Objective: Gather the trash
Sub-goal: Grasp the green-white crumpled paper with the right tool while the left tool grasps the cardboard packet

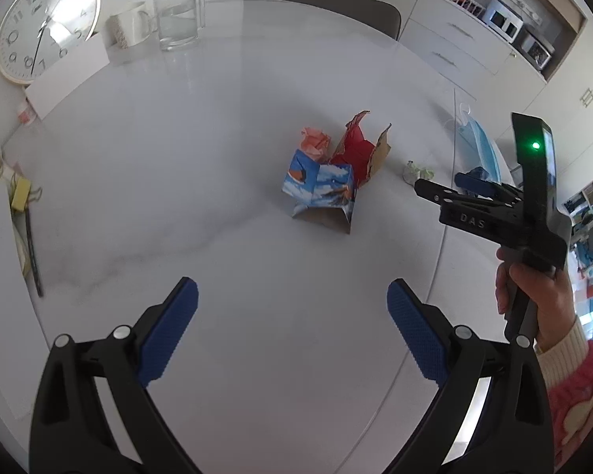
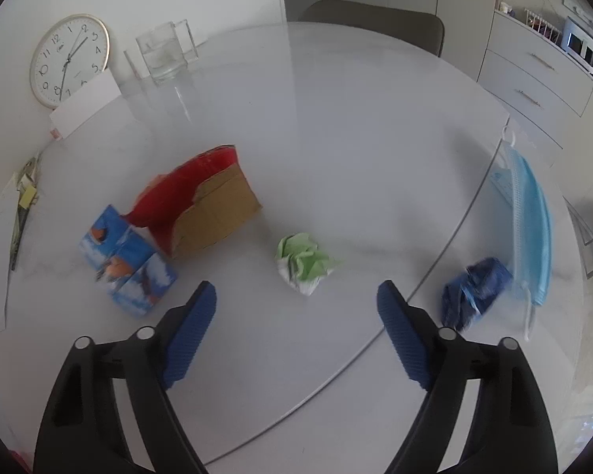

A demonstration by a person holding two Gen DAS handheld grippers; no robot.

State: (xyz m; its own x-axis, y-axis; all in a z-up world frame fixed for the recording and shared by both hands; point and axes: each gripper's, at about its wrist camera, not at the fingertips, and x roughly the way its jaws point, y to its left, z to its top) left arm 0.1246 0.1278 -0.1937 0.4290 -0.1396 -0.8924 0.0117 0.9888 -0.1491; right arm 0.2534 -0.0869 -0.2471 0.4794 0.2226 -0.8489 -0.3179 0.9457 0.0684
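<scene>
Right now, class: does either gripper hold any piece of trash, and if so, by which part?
Nothing is held. The left gripper and right gripper are both open over the table, with the green paper ball untouched.

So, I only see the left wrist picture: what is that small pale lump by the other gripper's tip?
Observer: In the right wrist view it is crumpled green paper, lying just ahead of the right gripper.
Visitor: Is that gripper holding anything?
Observer: No, its jaws stand open with nothing between them.
Visitor: Any other trash nearby?
Observer: A dark blue crumpled wrapper lies beside the light blue face mask.
</scene>
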